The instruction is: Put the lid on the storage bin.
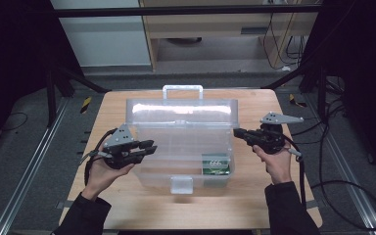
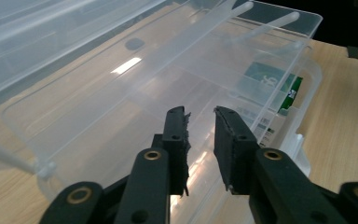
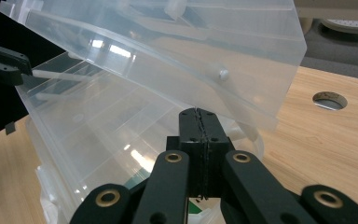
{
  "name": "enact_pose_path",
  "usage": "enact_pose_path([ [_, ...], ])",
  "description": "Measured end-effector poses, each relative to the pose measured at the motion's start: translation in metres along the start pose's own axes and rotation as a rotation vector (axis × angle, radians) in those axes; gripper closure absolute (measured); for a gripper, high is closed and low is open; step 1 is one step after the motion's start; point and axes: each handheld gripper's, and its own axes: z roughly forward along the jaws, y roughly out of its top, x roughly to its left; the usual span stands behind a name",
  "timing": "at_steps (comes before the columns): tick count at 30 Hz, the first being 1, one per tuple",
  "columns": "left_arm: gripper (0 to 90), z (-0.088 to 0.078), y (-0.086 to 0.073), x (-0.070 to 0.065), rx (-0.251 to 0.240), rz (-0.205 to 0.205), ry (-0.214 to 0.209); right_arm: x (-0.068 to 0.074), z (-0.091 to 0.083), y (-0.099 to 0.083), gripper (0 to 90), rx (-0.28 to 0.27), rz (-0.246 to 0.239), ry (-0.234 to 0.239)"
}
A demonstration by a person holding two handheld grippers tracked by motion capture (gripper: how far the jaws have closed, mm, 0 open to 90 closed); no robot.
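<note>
- High view: a big see-through plastic storage box [image 1: 181, 142] with a handle and a front latch sits in the middle of the pale wooden worktop [image 1: 122, 205].
- Its lid is already up and leans back, so the opening part looks done.
- A small green and white packet [image 1: 216, 165] lies inside, in the near right corner. It may be a card or a little box; through the plastic it is hard to tell.
- What is left, I think, is to reach in or shut the lid.
- The left hand-held gripper [image 1: 149, 148] sits at the box's left wall. Its jaws are a little apart with nothing between them.
- The right hand-held gripper [image 1: 237, 132] is by the box's right wall. Its jaws are pressed tight together and hold nothing.
- The box looks shiny, clear and thin, with ridges on the floor.
</note>
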Motion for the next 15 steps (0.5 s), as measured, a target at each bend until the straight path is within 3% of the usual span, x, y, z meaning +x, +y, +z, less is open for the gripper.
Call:
enact_pose_path([
  [10,85.0,-0.016,-0.015,0.016,-0.018,-0.072,0.067,0.001,0.0,-0.001,90.0,0.007,-0.003,-0.001],
  [15,87.6,-0.02,-0.019,0.021,-0.016,-0.082,0.099,0.002,0.0,-0.002,90.0,0.013,-0.01,-0.006],
])
